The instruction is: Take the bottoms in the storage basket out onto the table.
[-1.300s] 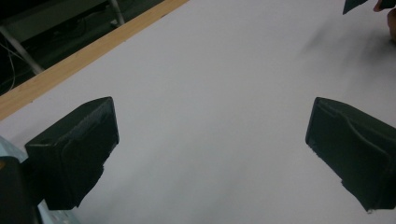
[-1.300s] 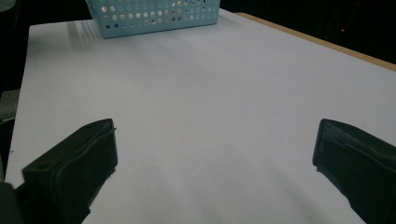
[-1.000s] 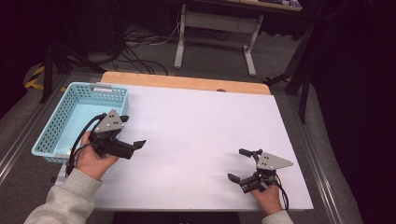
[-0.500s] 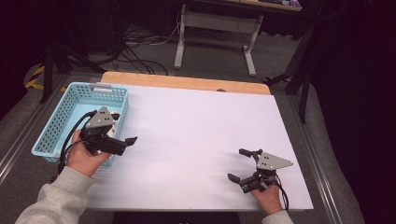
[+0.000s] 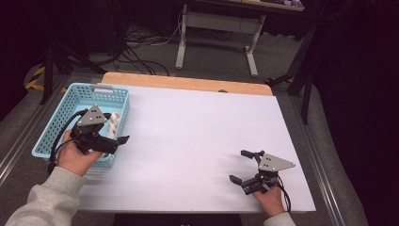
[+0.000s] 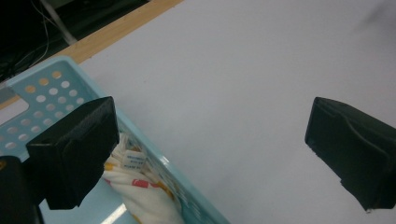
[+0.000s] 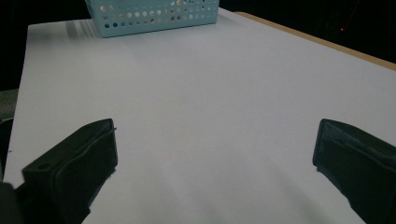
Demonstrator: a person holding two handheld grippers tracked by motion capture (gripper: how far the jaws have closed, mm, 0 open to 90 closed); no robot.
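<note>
The left gripper point(image 5: 113, 134) hangs over the near right corner of a light blue basket point(image 5: 77, 94), its jaws spread wide with nothing between them. In the left gripper view, one jaw stands above the basket's inside and the other above the bare white table point(image 6: 243, 79), so the basket's right wall point(image 6: 184, 193) runs between them. A rolled white cloth point(image 6: 135, 186) with red and yellow print lies inside the basket, against that wall, just below and beside the jaw on the basket's side; no jaw touches it. In the high view the cloth point(image 5: 114, 123) shows just beyond the gripper's grey plate. The right gripper point(image 5: 242, 165) rests low at the table's near right, well apart from the basket, its jaws likewise parted and empty over the bare white surface.
</note>
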